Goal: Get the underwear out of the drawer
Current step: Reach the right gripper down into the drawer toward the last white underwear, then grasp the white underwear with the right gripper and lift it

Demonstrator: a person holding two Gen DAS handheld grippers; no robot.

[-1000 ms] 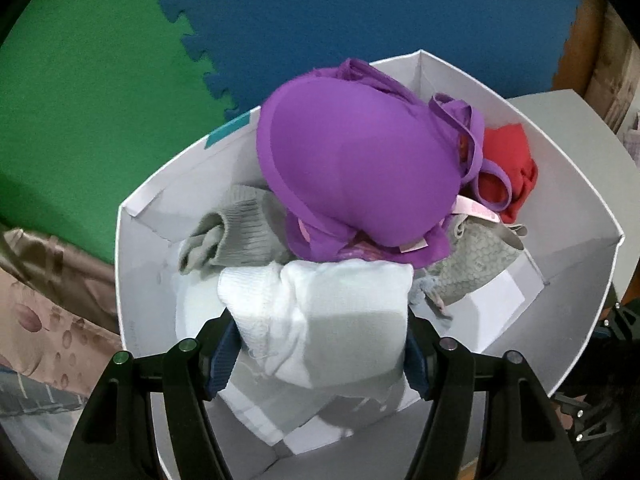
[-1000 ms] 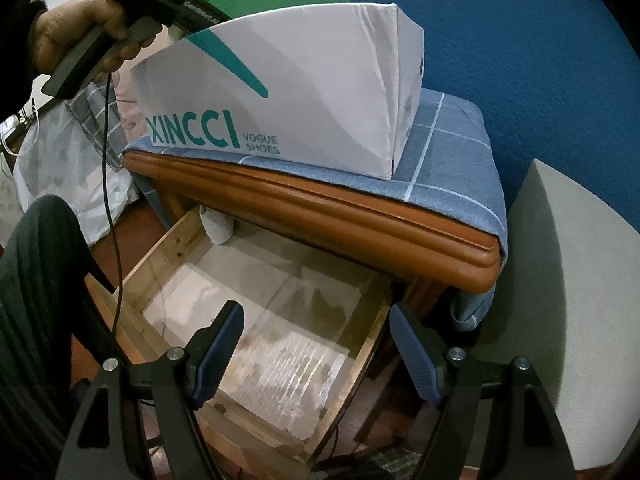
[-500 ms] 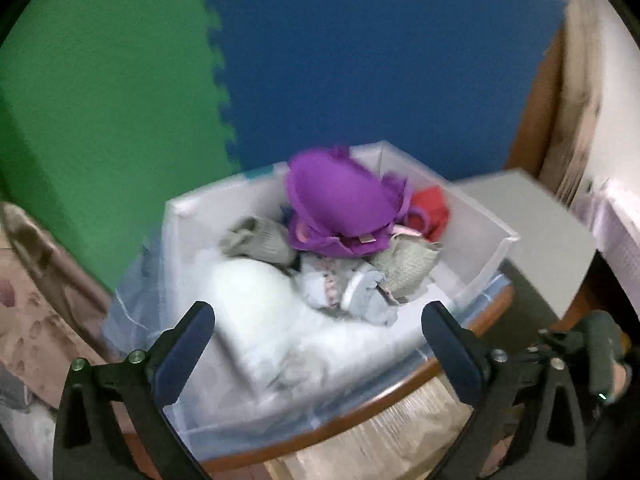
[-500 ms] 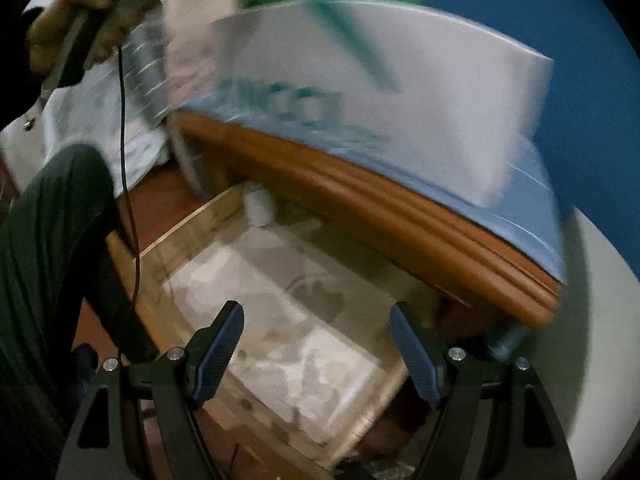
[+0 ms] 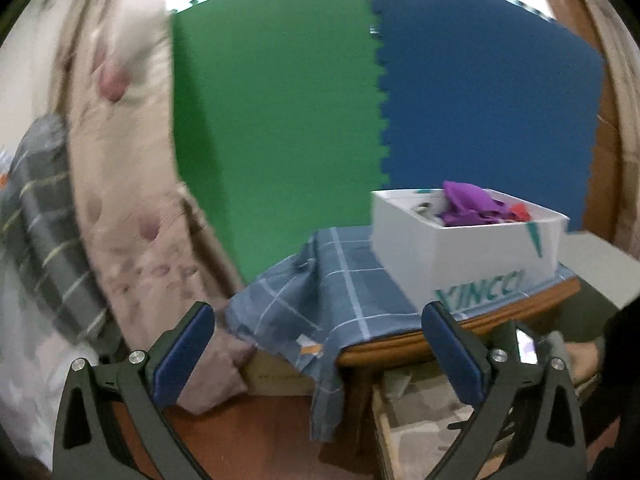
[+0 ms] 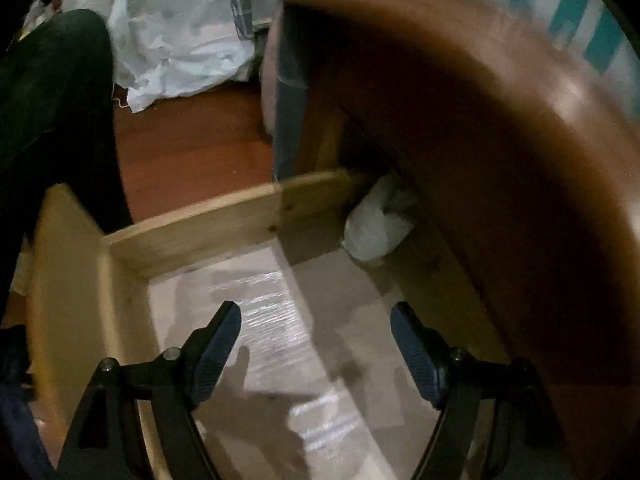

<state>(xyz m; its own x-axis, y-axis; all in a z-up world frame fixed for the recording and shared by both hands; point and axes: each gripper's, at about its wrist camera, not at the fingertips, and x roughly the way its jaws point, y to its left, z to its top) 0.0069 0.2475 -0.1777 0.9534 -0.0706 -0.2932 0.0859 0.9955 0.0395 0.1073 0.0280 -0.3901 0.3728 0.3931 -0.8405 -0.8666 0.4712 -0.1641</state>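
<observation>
The left claw (image 5: 318,354) stands spread wide with nothing between its pads, aimed at the desk (image 5: 460,338), where a white box (image 5: 460,248) on a blue checked cloth (image 5: 332,292) holds purple underwear (image 5: 470,202) and a red piece (image 5: 520,211). The right claw (image 6: 316,346), also spread and empty, points down into the open wooden drawer (image 6: 192,232), where a pale bundle (image 6: 376,228), too blurred to name, lies in the far corner under the desk's edge

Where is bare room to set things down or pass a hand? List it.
Free: the checked cloth left of the white box, and the drawer floor between its wooden side wall and the white bundle at the back. Crowded: the box, heaped with clothes.
</observation>
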